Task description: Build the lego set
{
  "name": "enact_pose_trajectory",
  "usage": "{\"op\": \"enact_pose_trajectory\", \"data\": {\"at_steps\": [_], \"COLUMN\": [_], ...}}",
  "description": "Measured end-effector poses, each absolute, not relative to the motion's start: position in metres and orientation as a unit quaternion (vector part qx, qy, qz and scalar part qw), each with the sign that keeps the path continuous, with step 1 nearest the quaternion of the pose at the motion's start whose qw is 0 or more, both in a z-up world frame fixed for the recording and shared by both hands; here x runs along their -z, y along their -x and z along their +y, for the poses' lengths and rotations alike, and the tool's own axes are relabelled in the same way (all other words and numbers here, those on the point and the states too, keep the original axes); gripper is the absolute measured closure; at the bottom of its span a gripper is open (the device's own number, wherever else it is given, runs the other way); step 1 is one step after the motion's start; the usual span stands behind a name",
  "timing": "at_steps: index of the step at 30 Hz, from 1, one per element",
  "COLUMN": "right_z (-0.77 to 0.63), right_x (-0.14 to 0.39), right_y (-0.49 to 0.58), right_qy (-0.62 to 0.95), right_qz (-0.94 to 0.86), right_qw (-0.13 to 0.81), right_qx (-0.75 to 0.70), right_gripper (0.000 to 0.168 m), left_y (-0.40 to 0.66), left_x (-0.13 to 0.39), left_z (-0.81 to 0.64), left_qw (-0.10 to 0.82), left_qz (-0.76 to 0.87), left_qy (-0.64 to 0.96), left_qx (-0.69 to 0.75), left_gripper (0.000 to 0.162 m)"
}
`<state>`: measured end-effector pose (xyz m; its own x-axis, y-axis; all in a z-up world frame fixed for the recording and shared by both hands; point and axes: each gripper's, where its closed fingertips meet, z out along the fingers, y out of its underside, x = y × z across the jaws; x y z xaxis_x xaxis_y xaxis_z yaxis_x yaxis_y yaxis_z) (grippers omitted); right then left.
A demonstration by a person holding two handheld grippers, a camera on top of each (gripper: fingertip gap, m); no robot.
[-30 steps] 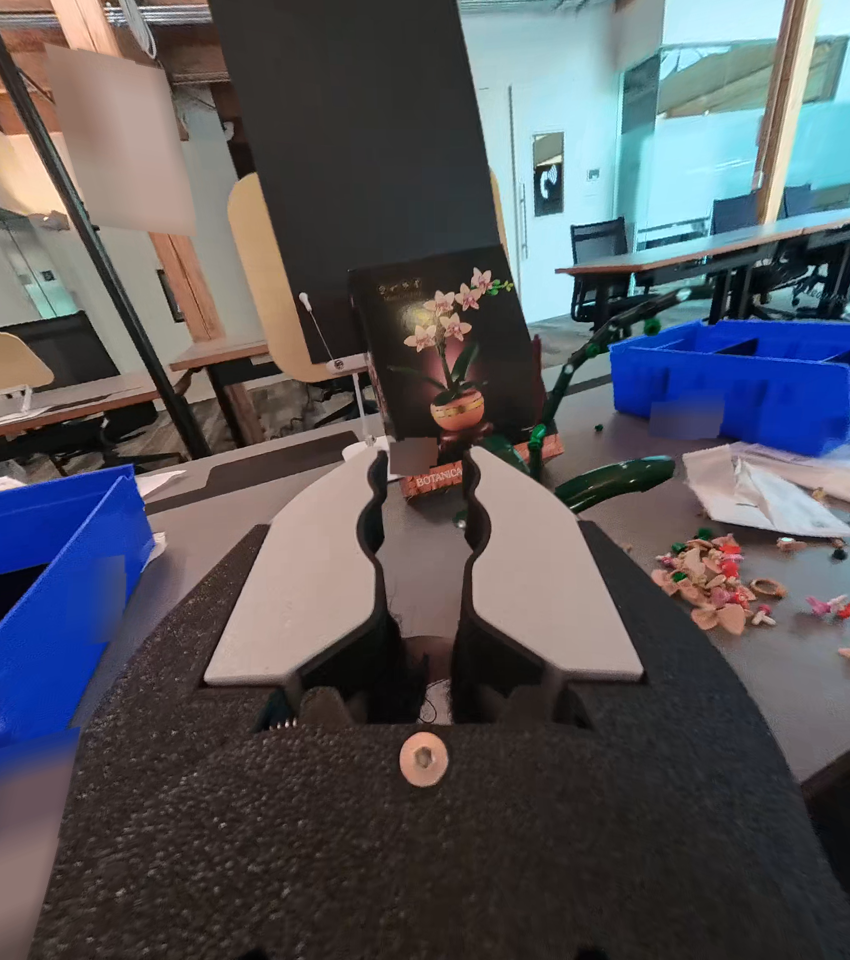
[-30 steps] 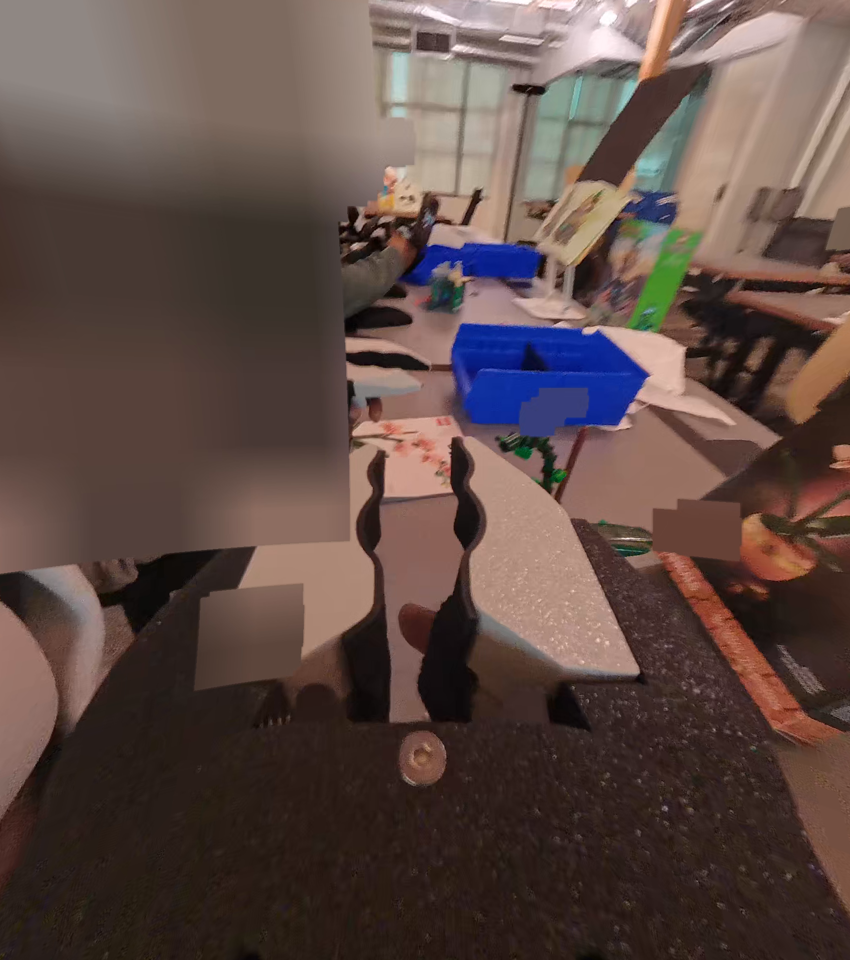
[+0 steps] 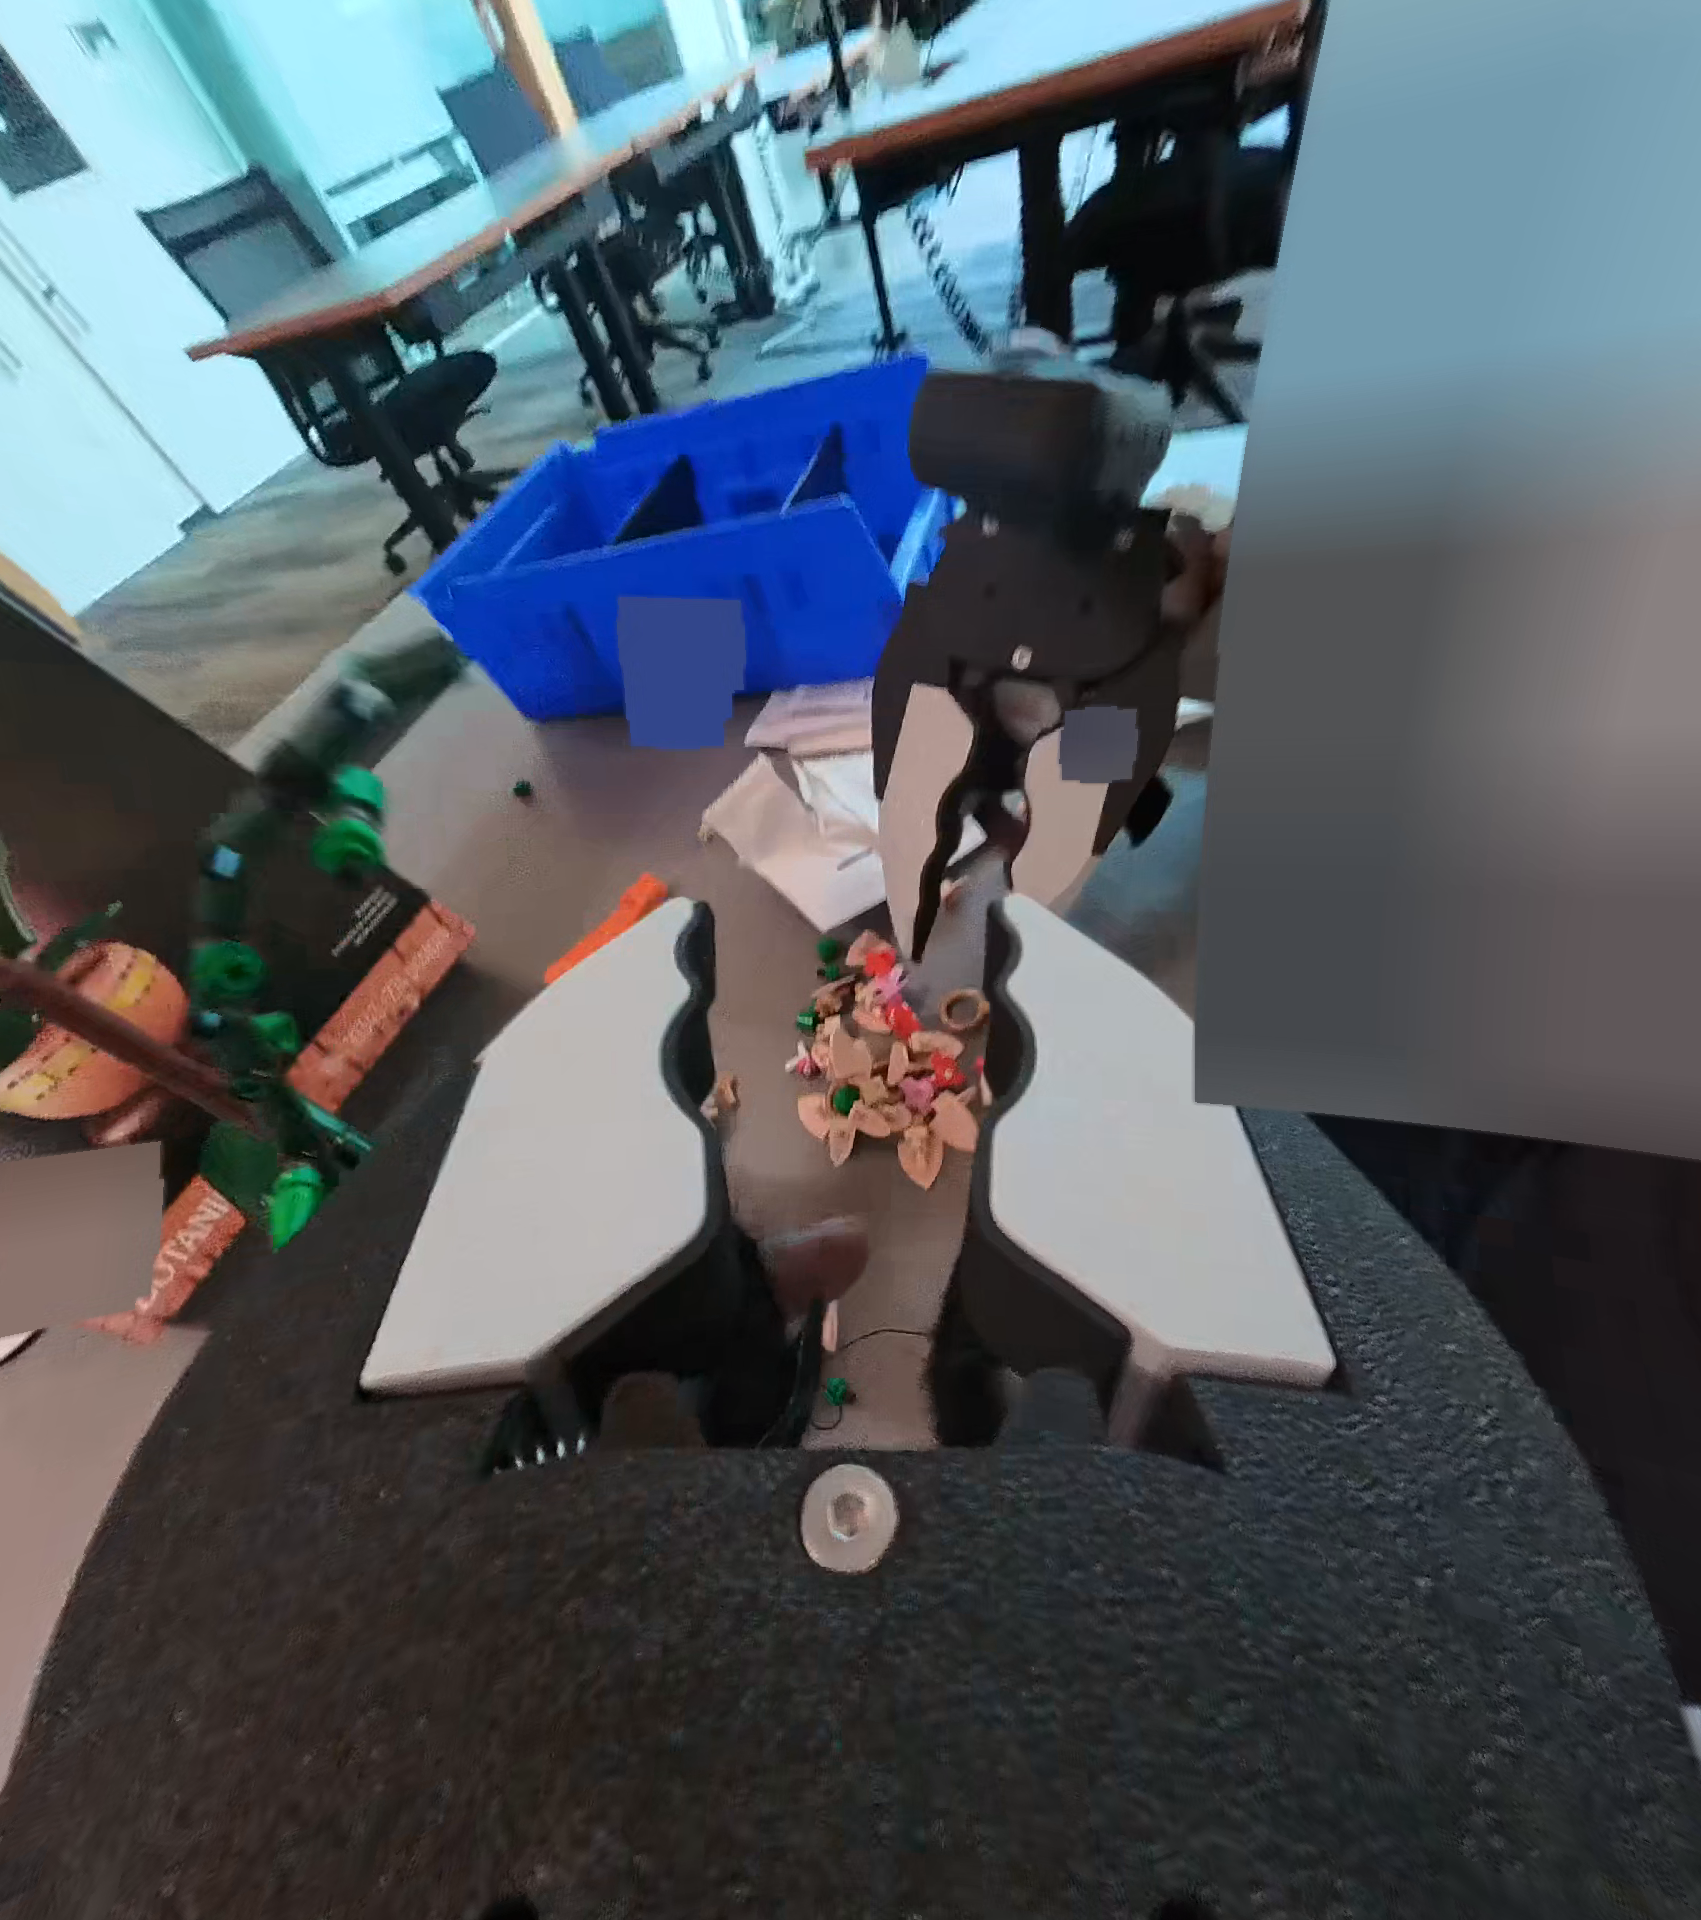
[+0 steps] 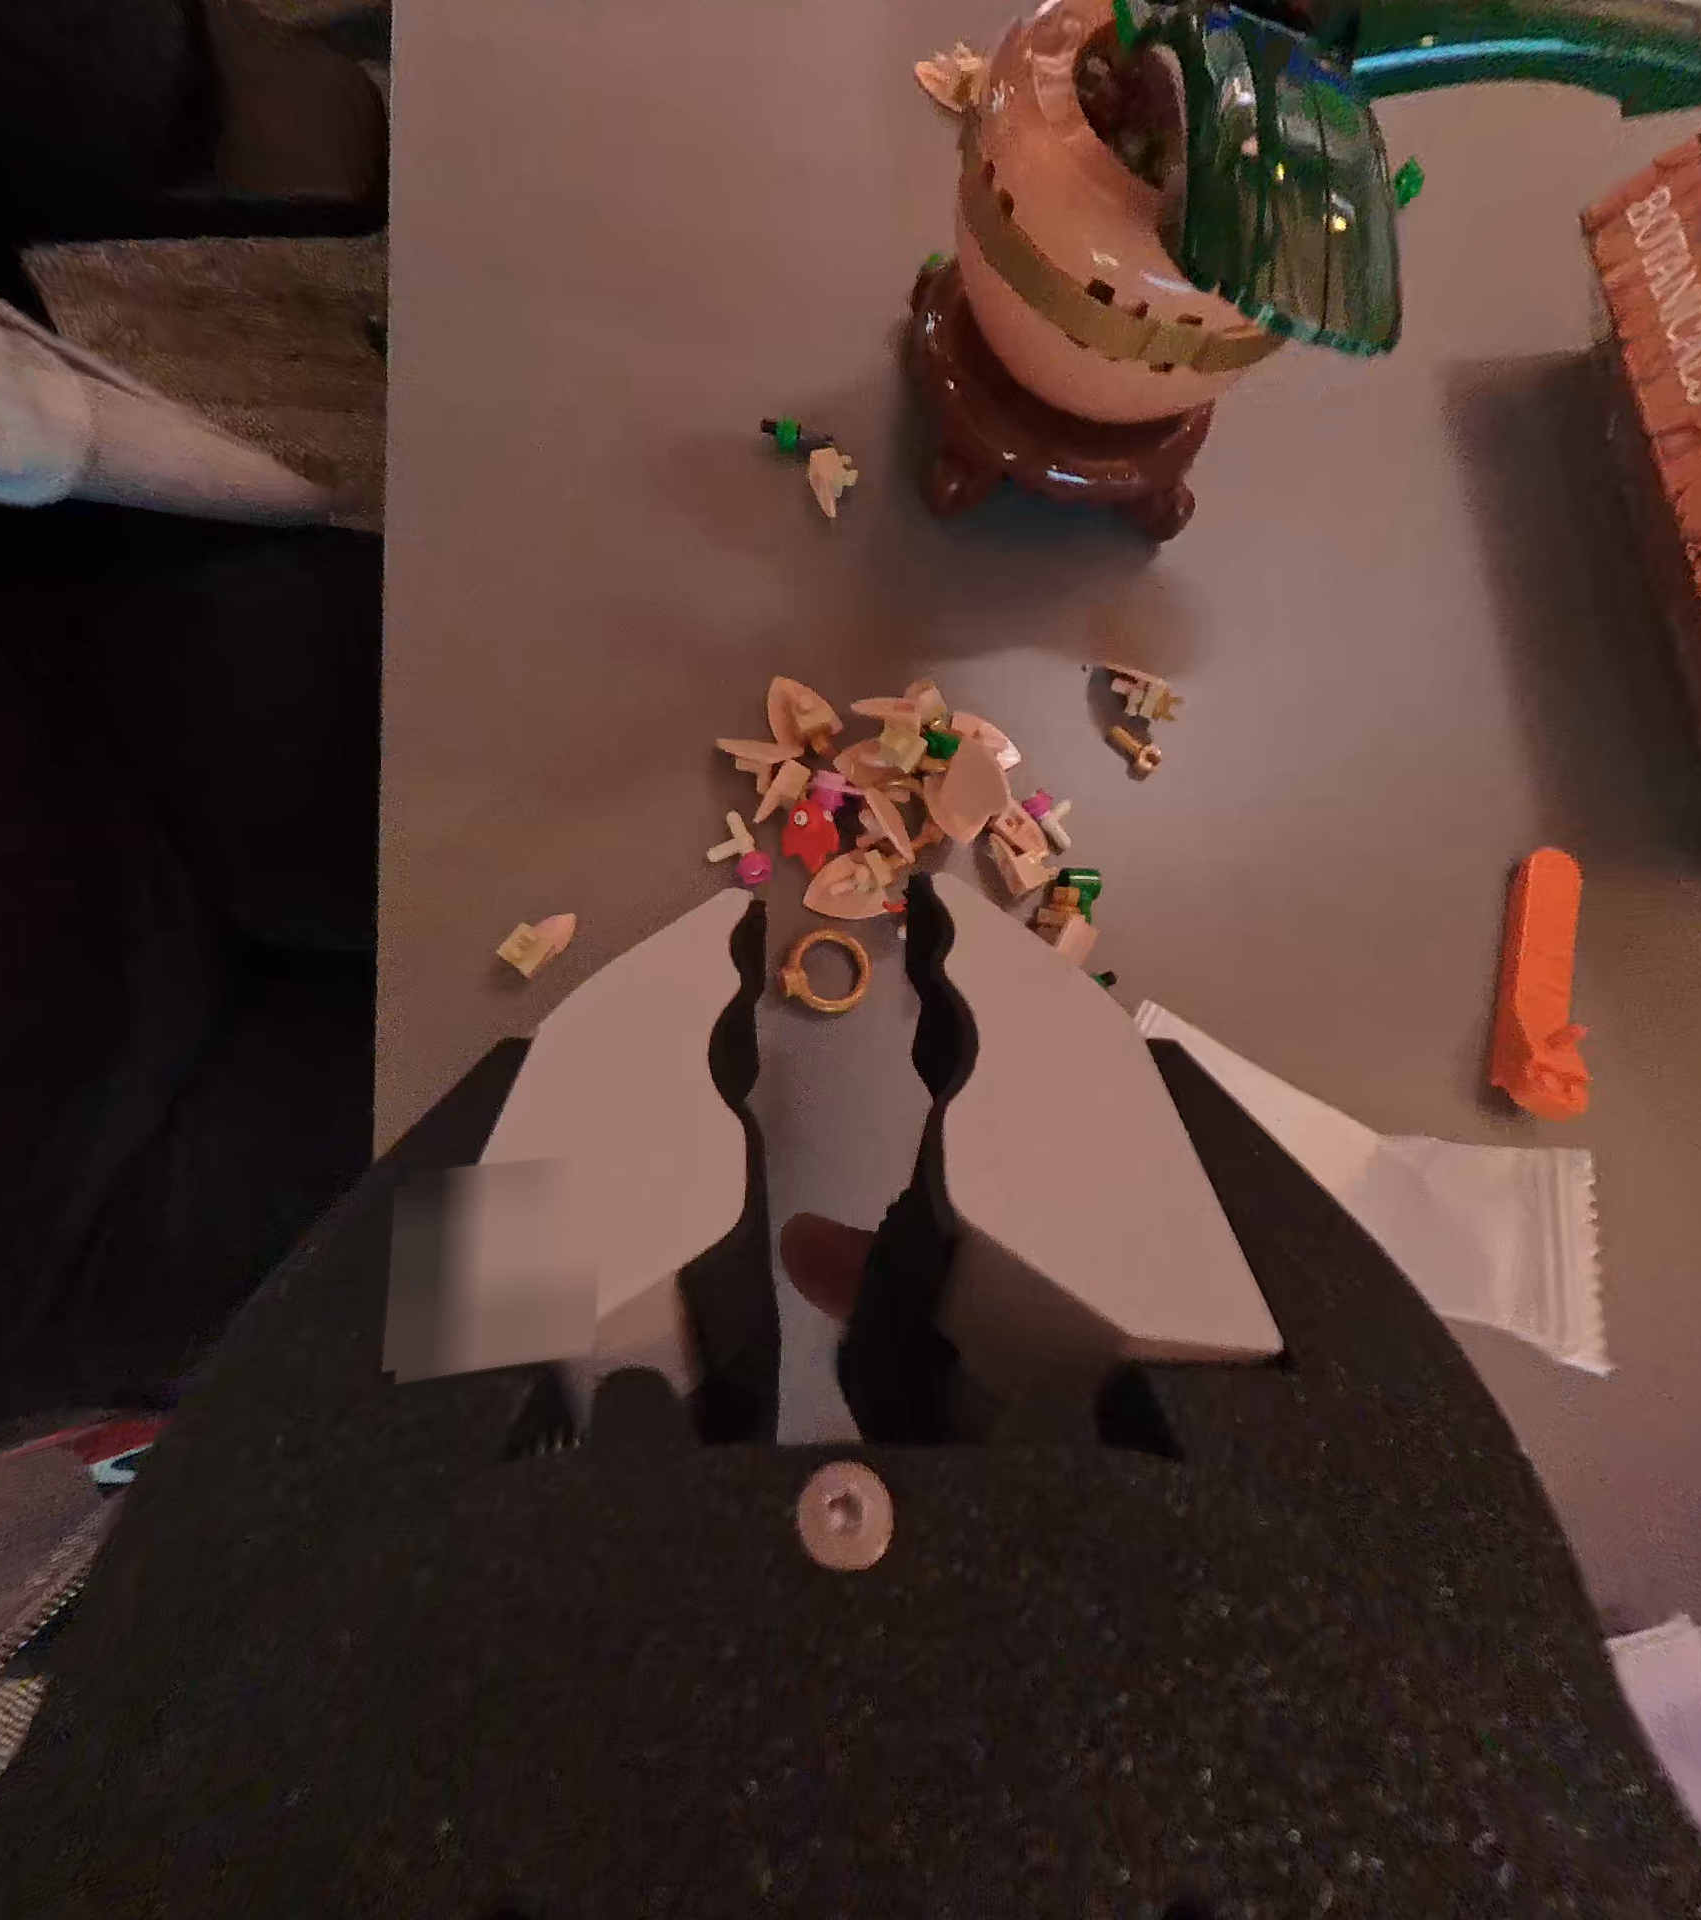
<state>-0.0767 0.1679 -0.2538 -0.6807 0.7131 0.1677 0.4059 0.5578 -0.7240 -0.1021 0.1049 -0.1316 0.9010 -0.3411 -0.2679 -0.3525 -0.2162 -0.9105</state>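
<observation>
Grey tabletop [image 4: 617, 416] carries everything. Ahead of the right claw [image 4: 830, 899] stands the built flowerpot [image 4: 1064, 343]; a pile of loose pieces [image 4: 877, 795] lies at its tips, a gold ring [image 4: 825, 971] between its spread, empty fingers. Left claw [image 3: 851, 920] is spread too, the pile between its tips.

Glossy plastic pot [image 4: 1064, 343], matt grey table [image 4: 617, 312], paper bag [image 4: 1448, 1236].

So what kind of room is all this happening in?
Probably an open office or shared workroom. Rows of long desks with black office chairs fill the background, next to glass partitions. Nearby, a blue parts bin and loose Lego pieces sit on a grey table.
</observation>
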Motion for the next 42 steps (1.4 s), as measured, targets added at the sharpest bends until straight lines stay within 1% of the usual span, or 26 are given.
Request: {"op": "enact_pose_trajectory", "data": {"at_steps": [1, 4, 8, 12, 15, 17, 19, 21, 23, 24, 26, 27, 32, 34, 36, 39, 42], "right_z": [0.167, 0.165, 0.172, 0.173, 0.175, 0.169, 0.170, 0.172, 0.167, 0.164, 0.159, 0.158, 0.166, 0.176, 0.181, 0.180, 0.170], "right_x": [0.255, 0.254, 0.262, 0.261, 0.249, 0.246, 0.255, 0.268, 0.278, 0.281, 0.283, 0.281, 0.251, 0.242, 0.235, 0.226, 0.223], "right_y": [0.075, 0.073, 0.079, 0.093, 0.107, 0.115, 0.119, 0.120, 0.121, 0.124, 0.126, 0.126, 0.127, 0.124, 0.116, 0.103, 0.092], "right_qy": [0.337, 0.351, 0.357, 0.332, 0.347, 0.360, 0.374, 0.390, 0.400, 0.400, 0.393, 0.390, 0.413, 0.421, 0.422, 0.416, 0.402], "right_qz": [-0.848, -0.829, -0.837, -0.854, -0.848, -0.849, -0.859, -0.864, -0.860, -0.855, -0.850, -0.846, -0.784, -0.765, -0.754, -0.742, -0.748], "right_qw": [0.223, 0.216, 0.206, 0.195, 0.181, 0.156, 0.139, 0.125, 0.119, 0.130, 0.149, 0.160, 0.234, 0.264, 0.286, 0.309, 0.298], "right_qx": [-0.343, -0.378, -0.360, -0.350, -0.358, -0.355, -0.321, -0.292, -0.295, -0.302, -0.317, -0.326, -0.401, -0.410, -0.415, -0.426, -0.437], "right_gripper": [0.144, 0.148, 0.146, 0.144, 0.145, 0.146, 0.145, 0.145, 0.146, 0.149, 0.159, 0.162, 0.164, 0.164, 0.164, 0.164, 0.164], "left_y": [0.101, 0.104, 0.114, 0.124, 0.120, 0.111, 0.106, 0.101, 0.094, 0.090, 0.088, 0.088, 0.096, 0.107, 0.131, 0.123, 0.111], "left_x": [0.143, 0.169, 0.183, 0.187, 0.185, 0.189, 0.191, 0.187, 0.185, 0.186, 0.187, 0.187, 0.209, 0.211, 0.209, 0.216, 0.215], "left_z": [0.105, 0.098, 0.088, 0.072, 0.065, 0.058, 0.054, 0.055, 0.055, 0.055, 0.058, 0.061, 0.091, 0.117, 0.137, 0.142, 0.145], "left_qw": [0.576, 0.540, 0.503, 0.505, 0.515, 0.504, 0.488, 0.491, 0.505, 0.506, 0.509, 0.509, 0.467, 0.488, 0.516, 0.528, 0.553], "left_qz": [0.229, 0.272, 0.260, 0.268, 0.269, 0.297, 0.339, 0.360, 0.355, 0.361, 0.373, 0.371, 0.324, 0.263, 0.194, 0.245, 0.258], "left_qy": [0.785, 0.796, 0.824, 0.819, 0.806, 0.800, 0.796, 0.786, 0.777, 0.773, 0.769, 0.770, 0.820, 0.832, 0.832, 0.799, 0.769], "left_qx": [-0.016, -0.047, -0.005, 0.051, 0.112, 0.135, 0.118, 0.111, 0.126, 0.127, 0.105, 0.096, 0.066, 0.022, -0.067, -0.149, -0.190], "left_gripper": [0.115, 0.127, 0.134, 0.135, 0.135, 0.135, 0.134, 0.134, 0.134, 0.134, 0.134, 0.133, 0.129, 0.127, 0.124, 0.121, 0.114]}}
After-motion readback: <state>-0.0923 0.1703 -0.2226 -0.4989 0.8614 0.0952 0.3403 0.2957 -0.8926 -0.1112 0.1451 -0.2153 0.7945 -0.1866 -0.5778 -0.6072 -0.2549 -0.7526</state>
